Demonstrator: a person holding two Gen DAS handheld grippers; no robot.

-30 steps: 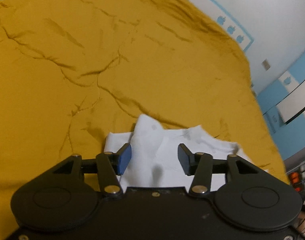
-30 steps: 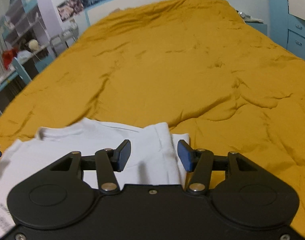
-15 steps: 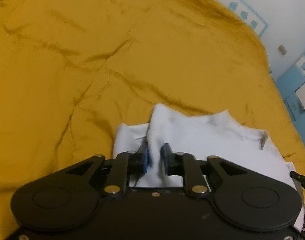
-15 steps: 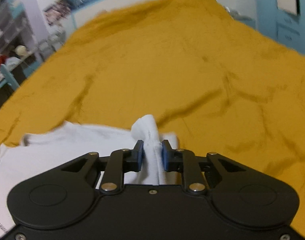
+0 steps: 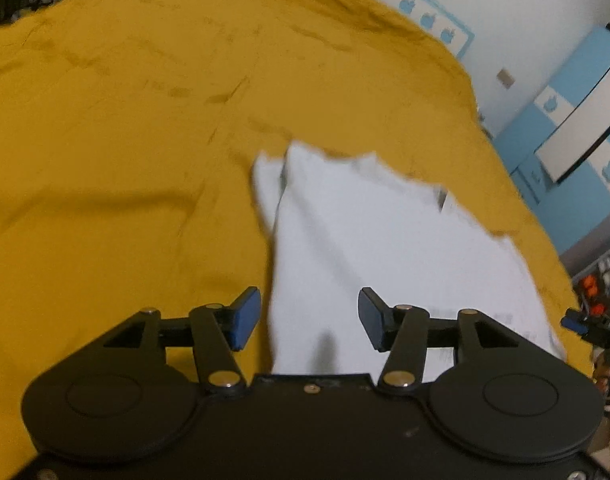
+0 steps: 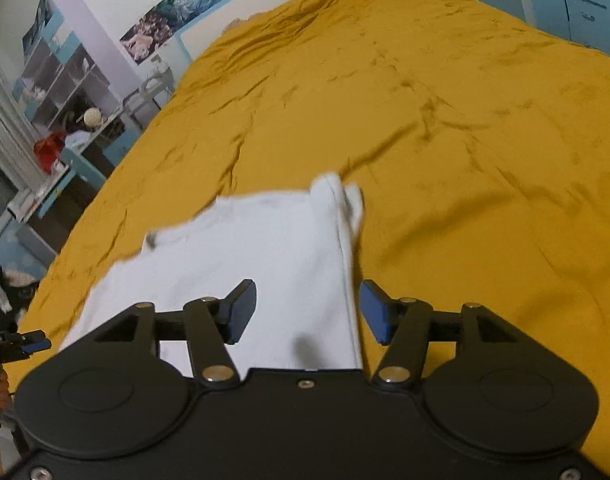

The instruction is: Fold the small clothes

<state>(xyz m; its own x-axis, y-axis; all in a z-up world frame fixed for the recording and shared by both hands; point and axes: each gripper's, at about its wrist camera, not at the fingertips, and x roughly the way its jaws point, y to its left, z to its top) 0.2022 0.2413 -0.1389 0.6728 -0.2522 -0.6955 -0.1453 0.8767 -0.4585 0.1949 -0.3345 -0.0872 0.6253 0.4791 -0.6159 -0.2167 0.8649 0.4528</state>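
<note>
A small white T-shirt lies spread on the mustard-yellow bedspread. My left gripper is open over the shirt's left edge, with nothing between its blue pads. In the right wrist view the same shirt lies flat with a folded sleeve at its right side. My right gripper is open over the shirt's right edge. The tip of the right gripper shows at the far right of the left wrist view, and the left gripper's tip shows at the left edge of the right wrist view.
The yellow bedspread stretches far ahead with creases. Blue-and-white cabinets stand right of the bed. Shelves and a cluttered desk stand along its left side.
Both grippers were open a second ago, shut on the shirt's shoulder folds half a second ago, and have now let go and opened. The shirt now lies flatter and stretched toward me.
</note>
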